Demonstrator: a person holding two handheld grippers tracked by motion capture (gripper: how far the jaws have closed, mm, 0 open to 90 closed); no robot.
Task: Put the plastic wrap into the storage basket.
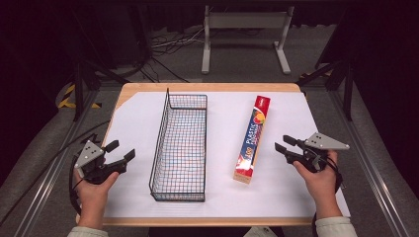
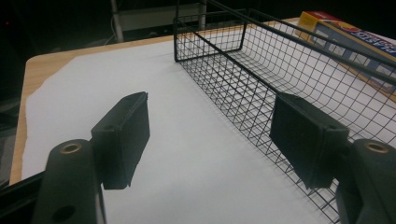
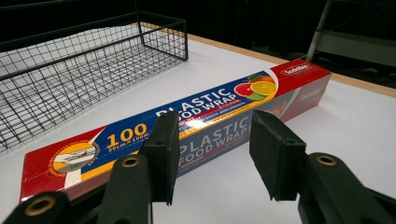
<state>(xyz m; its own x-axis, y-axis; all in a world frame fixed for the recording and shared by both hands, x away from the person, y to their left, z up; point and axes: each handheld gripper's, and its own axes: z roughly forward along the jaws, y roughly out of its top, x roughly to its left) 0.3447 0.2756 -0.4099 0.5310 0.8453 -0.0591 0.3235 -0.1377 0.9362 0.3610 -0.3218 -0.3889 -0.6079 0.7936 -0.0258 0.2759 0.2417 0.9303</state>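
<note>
plastic wrap box (image 1: 252, 140) lies flat on the bench (image 1: 138, 88), just ahead of my right claw (image 1: 282, 146) and untouched.

both claws are spread wide and hold nothing; my left claw (image 1: 120, 152) hovers with the wire basket (image 1: 180, 143) close ahead on its right. i judge the box light, a long stiff carton with slick printed faces that could dent if squeezed hard. i'd pinch it across its narrow width near mid-length, so it doesn't tip.
</note>
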